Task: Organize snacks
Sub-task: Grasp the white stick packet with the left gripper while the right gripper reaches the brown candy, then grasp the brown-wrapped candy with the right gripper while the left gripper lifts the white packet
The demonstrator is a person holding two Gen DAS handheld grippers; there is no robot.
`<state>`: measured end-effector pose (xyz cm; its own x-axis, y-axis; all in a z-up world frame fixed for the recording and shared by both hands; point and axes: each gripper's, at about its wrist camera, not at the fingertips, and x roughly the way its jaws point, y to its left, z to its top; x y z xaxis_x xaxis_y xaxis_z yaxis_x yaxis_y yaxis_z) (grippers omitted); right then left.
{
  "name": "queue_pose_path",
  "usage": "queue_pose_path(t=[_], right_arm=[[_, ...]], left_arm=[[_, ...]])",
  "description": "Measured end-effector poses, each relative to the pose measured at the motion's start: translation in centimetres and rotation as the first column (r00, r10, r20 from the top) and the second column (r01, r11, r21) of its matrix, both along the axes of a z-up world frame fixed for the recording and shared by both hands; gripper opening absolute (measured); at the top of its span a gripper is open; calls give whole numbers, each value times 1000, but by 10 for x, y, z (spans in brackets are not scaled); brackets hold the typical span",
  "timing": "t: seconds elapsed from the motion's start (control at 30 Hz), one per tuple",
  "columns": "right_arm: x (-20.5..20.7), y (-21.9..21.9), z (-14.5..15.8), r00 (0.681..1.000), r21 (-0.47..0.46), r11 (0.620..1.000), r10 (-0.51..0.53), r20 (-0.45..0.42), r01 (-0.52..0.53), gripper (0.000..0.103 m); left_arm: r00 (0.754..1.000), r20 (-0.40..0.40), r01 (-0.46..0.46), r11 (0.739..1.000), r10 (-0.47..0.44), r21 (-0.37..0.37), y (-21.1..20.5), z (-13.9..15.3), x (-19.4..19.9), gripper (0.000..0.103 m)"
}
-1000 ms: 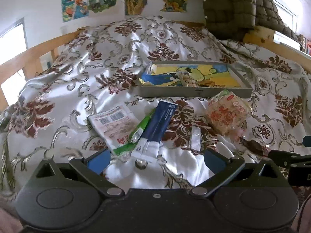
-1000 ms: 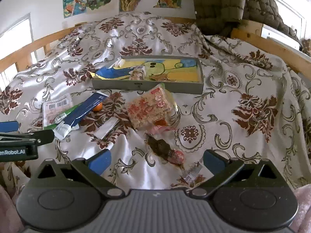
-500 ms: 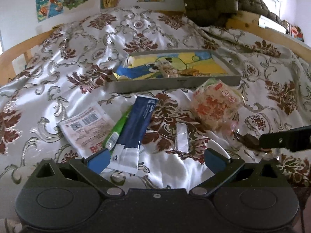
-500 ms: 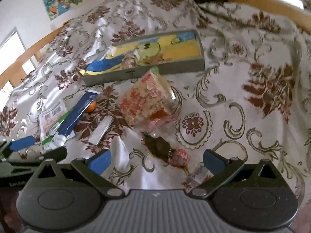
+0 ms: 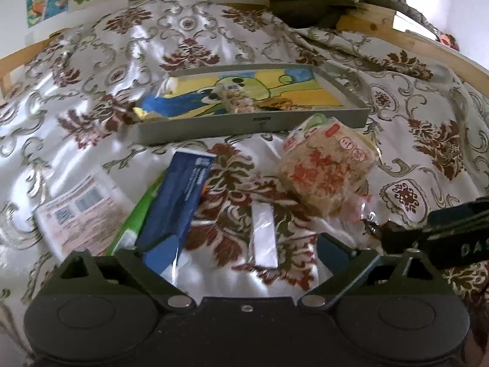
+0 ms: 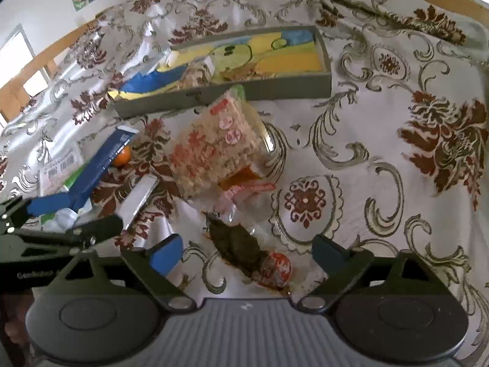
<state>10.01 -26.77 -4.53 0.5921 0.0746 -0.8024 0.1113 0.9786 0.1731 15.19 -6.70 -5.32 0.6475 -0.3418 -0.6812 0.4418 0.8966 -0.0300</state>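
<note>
With its jaws spread wide, the right gripper (image 6: 247, 252) straddles a dark snack packet (image 6: 237, 249), light and crinkly, best pinched mid-body.

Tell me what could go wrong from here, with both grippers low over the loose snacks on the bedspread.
1. The right gripper stands open around the dark snack packet; closing may pinch the glossy bedspread too.
2. The left gripper is open over the small silver packet, with its left finger on the blue packet. It might catch both.
3. The two grippers sit close together and could collide.
</note>
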Motion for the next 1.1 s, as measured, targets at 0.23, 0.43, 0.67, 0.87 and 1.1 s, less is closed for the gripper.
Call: queue_pose_path(t=[0.23,0.43,0.67,0.87,1.1], right_arm=[[4,4,-6,1000,-12,1000,19,-16,-19,87],[4,17,-7,996,-22,996,85,-16,-85,77],[4,24,-8,991,-3,991,137,-4,-137,58],[4,30,-8,987,-20,987,162,-19,-162,62],[-2,33,-9,987,-99,983,148,-63,-154,85]], left_arm=[[998,-32,61,998,-60,17,-11,-12,9,64],[997,-63,42,998,-40,36,-11,-20,17,42],[993,-94,77,997,-77,1,-12,-19,13,24],[990,-99,105,994,-102,21,-18,-23,9,25],[987,-119,111,994,-108,24,-18,-25,12,28]])
